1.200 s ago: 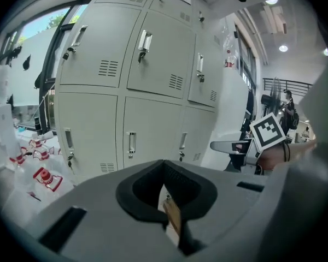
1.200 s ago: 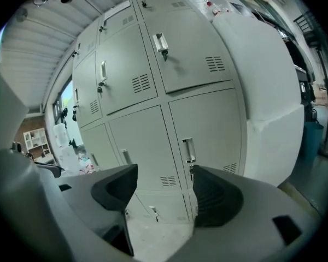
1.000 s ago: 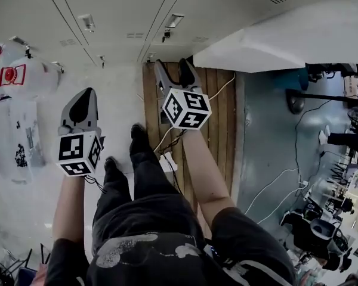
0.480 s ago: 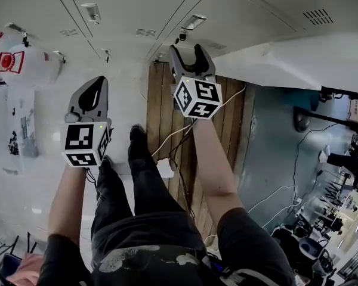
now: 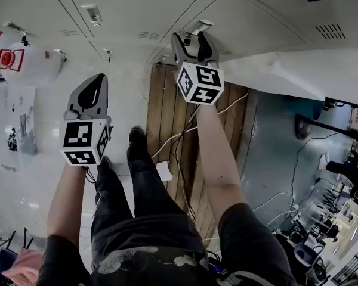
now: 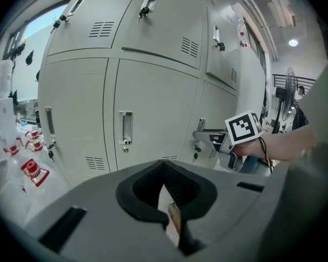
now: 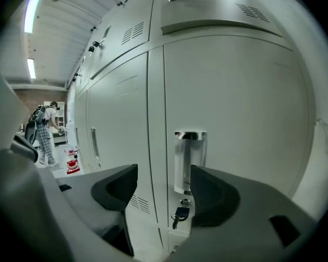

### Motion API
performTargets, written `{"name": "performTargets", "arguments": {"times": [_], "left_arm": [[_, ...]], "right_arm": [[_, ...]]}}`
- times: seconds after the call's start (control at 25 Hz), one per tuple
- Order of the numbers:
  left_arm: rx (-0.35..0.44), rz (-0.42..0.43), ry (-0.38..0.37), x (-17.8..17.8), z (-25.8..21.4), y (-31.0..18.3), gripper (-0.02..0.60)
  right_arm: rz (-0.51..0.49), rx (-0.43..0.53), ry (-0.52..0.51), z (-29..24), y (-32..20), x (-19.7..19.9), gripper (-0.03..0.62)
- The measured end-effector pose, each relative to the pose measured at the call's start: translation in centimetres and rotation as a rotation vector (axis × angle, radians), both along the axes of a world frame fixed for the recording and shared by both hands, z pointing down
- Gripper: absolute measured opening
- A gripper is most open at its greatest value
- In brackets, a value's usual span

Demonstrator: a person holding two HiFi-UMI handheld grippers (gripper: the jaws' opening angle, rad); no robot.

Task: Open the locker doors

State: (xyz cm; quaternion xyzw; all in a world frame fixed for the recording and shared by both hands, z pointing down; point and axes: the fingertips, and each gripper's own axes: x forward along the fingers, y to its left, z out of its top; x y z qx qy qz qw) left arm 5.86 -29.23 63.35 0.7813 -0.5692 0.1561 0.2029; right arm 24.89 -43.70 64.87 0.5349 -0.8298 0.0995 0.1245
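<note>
A bank of pale grey lockers [image 5: 131,11] stands ahead of me. My right gripper [image 5: 191,39] is open and held up against one door [image 7: 240,108]. That door's upright chrome handle [image 7: 189,160] stands between the two jaws, nearer the right one, and I cannot tell whether they touch it. Beneath the handle a key [image 7: 180,215] hangs in the lock. My left gripper [image 5: 94,83] hangs lower and farther back, shut and holding nothing [image 6: 172,212]. It faces another door with a recessed handle [image 6: 126,127], well short of it.
My feet stand by a wooden floor strip [image 5: 167,112] crossed by cables [image 5: 180,137] and a white adapter [image 5: 164,170]. White bags with red marks [image 5: 17,61] sit at the left. A pale slab [image 5: 298,70] juts out on the right. A person [image 7: 44,127] stands far off.
The right gripper has moved up and forward to the locker handle, still open. The left gripper has stayed about where it was, shut.
</note>
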Motion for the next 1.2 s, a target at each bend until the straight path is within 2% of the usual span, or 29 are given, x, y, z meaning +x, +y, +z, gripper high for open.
{"name": "performTargets", "arguments": {"times": [0.32, 0.52, 0.64, 0.76, 1.04, 1.2], "left_arm": [[-0.017, 0.034, -0.010, 1.6, 0.2, -0.8, 0.008], [-0.015, 0.025, -0.016, 1.4, -0.1, -1.0, 0.008], [-0.021, 0.020, -0.018, 1.2, 0.1, -0.7, 0.009], [-0.029, 0.030, -0.008, 1.5, 0.1, -0.2, 0.008], [-0.032, 0.101, 0.003, 2.4, -0.5, 1.1, 0.008], [-0.043, 0.139, 0.009, 2.7, -0.5, 2.2, 0.009]], "right_arm": [[-0.023, -0.023, -0.036, 0.4, -1.9, -0.6, 0.308], [-0.057, 0.016, 0.070, 0.9, -1.8, -1.0, 0.308], [-0.054, -0.016, -0.004, 0.7, -1.7, -1.1, 0.308], [-0.026, -0.050, -0.056, 0.5, -1.4, -1.1, 0.308], [0.075, -0.090, -0.065, 0.4, 1.2, -0.5, 0.304], [0.209, -0.103, -0.044, 0.5, 2.8, 1.0, 0.222]]}}
